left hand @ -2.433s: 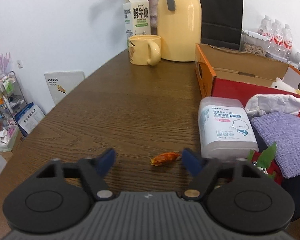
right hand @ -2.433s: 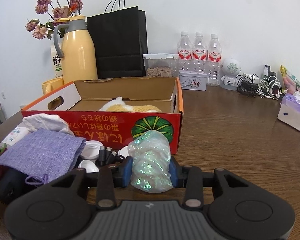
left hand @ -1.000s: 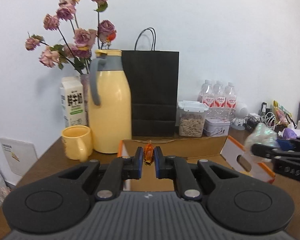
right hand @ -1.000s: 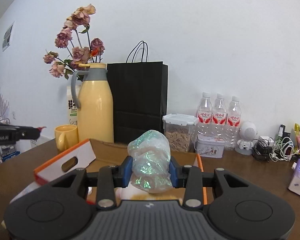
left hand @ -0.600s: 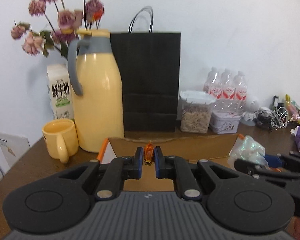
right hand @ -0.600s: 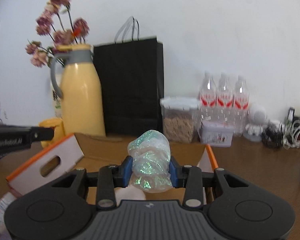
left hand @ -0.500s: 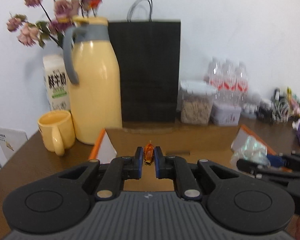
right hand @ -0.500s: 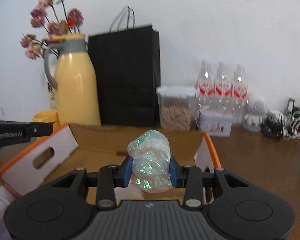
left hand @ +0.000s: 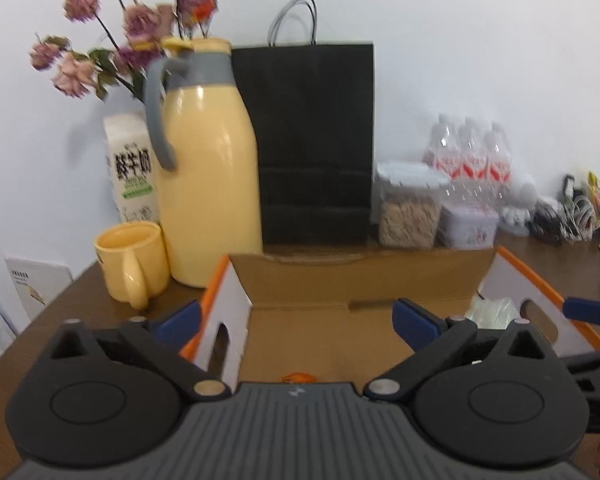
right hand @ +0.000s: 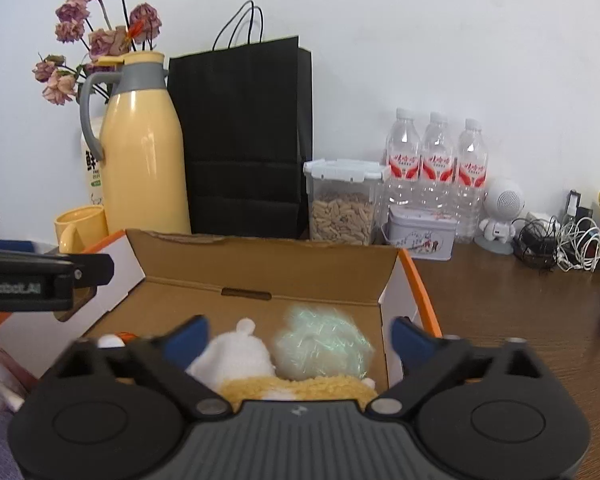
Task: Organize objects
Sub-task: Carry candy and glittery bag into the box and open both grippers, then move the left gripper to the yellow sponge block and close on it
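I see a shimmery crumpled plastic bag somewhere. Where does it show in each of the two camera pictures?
Left wrist view: the shimmery plastic bag peeks out at the right end of the cardboard box.
Right wrist view: it lies low in the middle, in the box beside a white plush toy.
Shared landmark: the black paper bag.

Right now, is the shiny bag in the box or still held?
In the box. The shiny bag lies beside the plush; the right tool just opened, pads clear of it.
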`<state>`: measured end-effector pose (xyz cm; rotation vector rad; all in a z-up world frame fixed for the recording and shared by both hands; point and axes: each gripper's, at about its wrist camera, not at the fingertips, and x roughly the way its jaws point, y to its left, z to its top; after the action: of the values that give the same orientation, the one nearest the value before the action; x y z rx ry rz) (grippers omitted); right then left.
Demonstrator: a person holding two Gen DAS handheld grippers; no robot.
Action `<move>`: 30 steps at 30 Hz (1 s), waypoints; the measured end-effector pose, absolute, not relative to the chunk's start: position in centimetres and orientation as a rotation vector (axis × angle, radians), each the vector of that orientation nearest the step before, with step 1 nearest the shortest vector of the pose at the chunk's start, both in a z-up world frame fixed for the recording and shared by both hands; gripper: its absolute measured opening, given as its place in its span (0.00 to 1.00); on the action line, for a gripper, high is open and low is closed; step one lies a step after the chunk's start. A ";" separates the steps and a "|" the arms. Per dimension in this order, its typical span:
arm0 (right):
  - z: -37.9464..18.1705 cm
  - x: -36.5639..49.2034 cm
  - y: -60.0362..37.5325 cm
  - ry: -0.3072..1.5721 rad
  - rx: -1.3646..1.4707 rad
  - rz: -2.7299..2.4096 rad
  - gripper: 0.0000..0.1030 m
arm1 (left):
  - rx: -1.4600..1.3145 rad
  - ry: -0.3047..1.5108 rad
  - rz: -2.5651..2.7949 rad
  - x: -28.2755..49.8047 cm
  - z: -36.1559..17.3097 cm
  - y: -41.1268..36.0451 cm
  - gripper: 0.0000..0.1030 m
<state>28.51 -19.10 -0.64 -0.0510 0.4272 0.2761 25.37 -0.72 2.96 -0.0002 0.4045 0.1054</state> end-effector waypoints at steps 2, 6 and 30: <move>-0.5 28.5 -19.2 0.428 -0.046 0.277 1.00 | -0.006 0.415 0.107 25.5 3.1 -0.6 1.00; -0.2 28.3 -19.2 0.427 -0.041 0.274 1.00 | -0.005 0.411 0.114 25.4 3.3 -0.7 1.00; 2.8 19.0 -20.0 0.365 -0.053 0.357 1.00 | -0.026 0.339 0.150 15.1 6.5 3.1 1.00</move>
<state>18.98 -19.96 2.85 -0.0534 0.3650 0.3569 15.15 3.10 6.48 -0.0259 0.3392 0.1498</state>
